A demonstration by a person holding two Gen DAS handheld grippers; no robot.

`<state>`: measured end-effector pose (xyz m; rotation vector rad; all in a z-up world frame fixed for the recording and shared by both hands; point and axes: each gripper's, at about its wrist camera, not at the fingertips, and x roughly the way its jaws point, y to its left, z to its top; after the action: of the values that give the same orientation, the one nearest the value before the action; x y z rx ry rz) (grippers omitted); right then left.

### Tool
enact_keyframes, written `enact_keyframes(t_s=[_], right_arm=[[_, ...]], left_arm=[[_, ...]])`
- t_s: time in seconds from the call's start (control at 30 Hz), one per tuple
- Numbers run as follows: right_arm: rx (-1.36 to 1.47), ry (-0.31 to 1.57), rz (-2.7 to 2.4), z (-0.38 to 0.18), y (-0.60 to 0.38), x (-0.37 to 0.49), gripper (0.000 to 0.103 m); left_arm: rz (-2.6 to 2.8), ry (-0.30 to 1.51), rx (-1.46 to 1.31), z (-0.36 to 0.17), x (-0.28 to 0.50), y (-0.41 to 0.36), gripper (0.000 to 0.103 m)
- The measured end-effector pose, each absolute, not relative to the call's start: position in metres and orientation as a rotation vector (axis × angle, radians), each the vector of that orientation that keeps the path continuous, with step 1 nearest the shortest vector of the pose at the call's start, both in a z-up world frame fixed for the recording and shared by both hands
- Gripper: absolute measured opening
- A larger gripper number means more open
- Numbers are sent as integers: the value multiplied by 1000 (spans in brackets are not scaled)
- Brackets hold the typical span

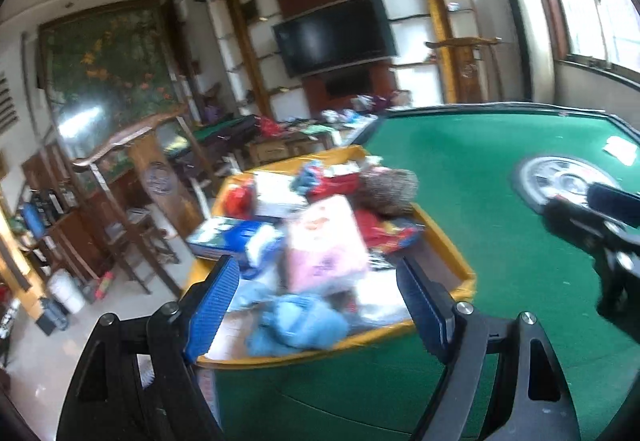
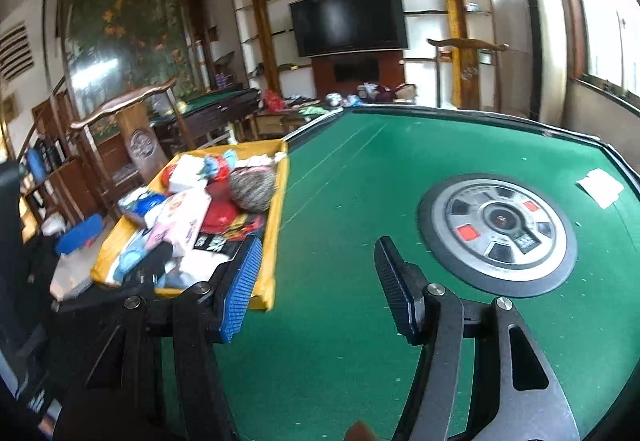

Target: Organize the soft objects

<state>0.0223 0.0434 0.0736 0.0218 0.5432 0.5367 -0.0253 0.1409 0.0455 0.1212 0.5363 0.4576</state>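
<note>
Left wrist: yellow tray [image 1: 448, 237] heaped with soft fabric bundles on green felt [image 1: 460, 169].

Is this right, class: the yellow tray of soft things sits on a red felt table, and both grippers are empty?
One error: the table is green felt, not red, as the right wrist view shows. The yellow tray sits on it, and left gripper and right gripper are empty.

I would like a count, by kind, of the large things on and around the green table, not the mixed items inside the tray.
Yellow tray: 1
Round control panel in the table middle: 1
White paper on the felt: 1
Tongs: 2, left tongs and right tongs
Total: 5
</note>
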Motion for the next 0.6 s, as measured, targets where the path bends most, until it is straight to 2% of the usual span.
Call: enact_keyframes(t_s=[0.37, 0.6], right_arm=[[150, 588, 459, 73, 6, 38, 60], [106, 577, 458, 74, 13, 34, 60]], left_arm=[[329, 583, 133, 40, -22, 107, 81], [347, 602, 100, 40, -21, 116, 81]])
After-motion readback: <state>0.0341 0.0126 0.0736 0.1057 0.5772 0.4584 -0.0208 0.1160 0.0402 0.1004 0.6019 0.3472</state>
